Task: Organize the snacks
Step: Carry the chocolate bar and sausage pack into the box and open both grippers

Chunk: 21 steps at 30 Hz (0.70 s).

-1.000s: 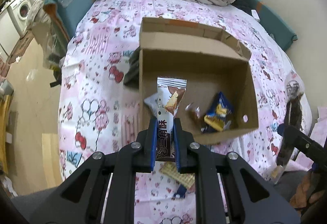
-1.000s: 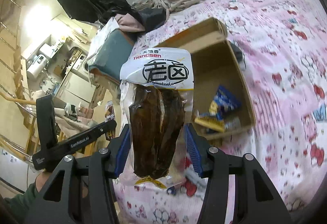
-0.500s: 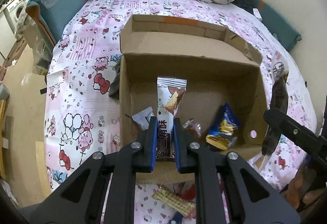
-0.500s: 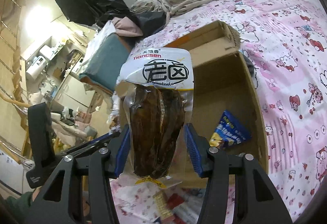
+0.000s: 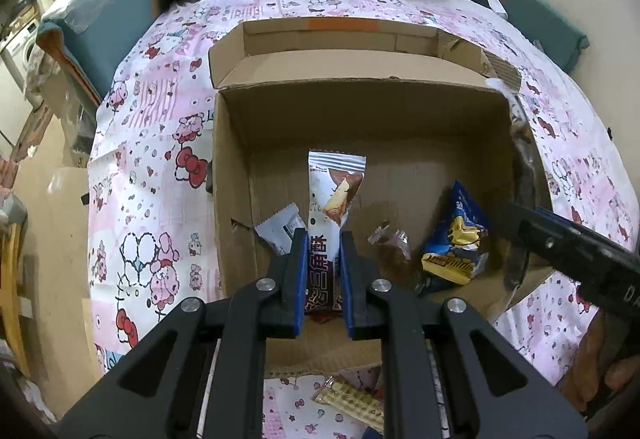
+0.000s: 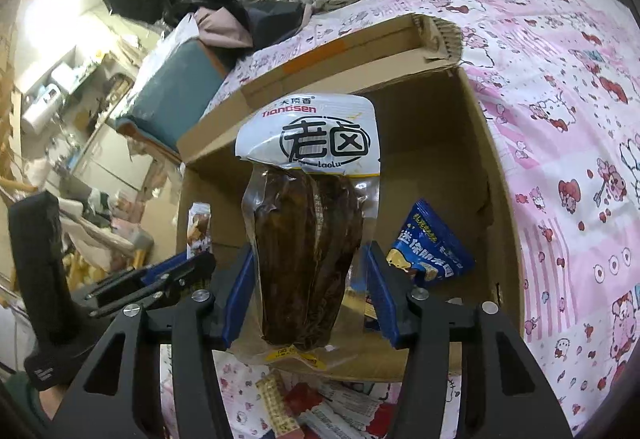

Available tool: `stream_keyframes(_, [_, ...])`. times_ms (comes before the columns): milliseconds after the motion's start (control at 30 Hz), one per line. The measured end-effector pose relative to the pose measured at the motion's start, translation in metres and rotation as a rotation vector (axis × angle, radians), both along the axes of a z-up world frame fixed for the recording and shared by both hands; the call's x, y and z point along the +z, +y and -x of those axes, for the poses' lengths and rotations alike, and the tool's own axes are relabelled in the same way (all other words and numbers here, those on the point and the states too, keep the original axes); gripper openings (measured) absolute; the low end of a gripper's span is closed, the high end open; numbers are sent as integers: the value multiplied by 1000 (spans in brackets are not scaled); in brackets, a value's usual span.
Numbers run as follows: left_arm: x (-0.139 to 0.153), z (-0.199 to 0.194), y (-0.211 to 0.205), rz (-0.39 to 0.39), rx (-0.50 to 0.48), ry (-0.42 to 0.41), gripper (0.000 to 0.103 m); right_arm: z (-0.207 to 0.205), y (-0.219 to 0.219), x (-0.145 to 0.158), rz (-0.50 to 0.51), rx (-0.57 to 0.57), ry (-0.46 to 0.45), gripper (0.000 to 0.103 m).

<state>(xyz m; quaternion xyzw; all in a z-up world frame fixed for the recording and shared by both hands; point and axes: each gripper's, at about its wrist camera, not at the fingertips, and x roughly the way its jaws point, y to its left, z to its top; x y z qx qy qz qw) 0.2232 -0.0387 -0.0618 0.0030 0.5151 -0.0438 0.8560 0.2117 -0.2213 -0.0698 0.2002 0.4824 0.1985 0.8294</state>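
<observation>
Both grippers now closer over cardboard box; left gripper fingers clamp wafer bar, right gripper fingers pinch braised-meat pack, frame center.

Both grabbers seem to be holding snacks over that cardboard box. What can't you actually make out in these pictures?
- Left wrist view: the lower end of the wafer bar packet is hidden between the left gripper fingers.
- Right wrist view: the braised meat pouch in the right gripper hides the middle of the cardboard box floor.
- Blue snack bag: print too small to read.
</observation>
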Motion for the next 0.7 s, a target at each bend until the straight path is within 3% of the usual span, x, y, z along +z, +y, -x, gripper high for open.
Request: stream_keyframes(700, [-5, 0, -2, 25, -4, 18, 14, -1, 7, -6, 24, 24, 35, 63])
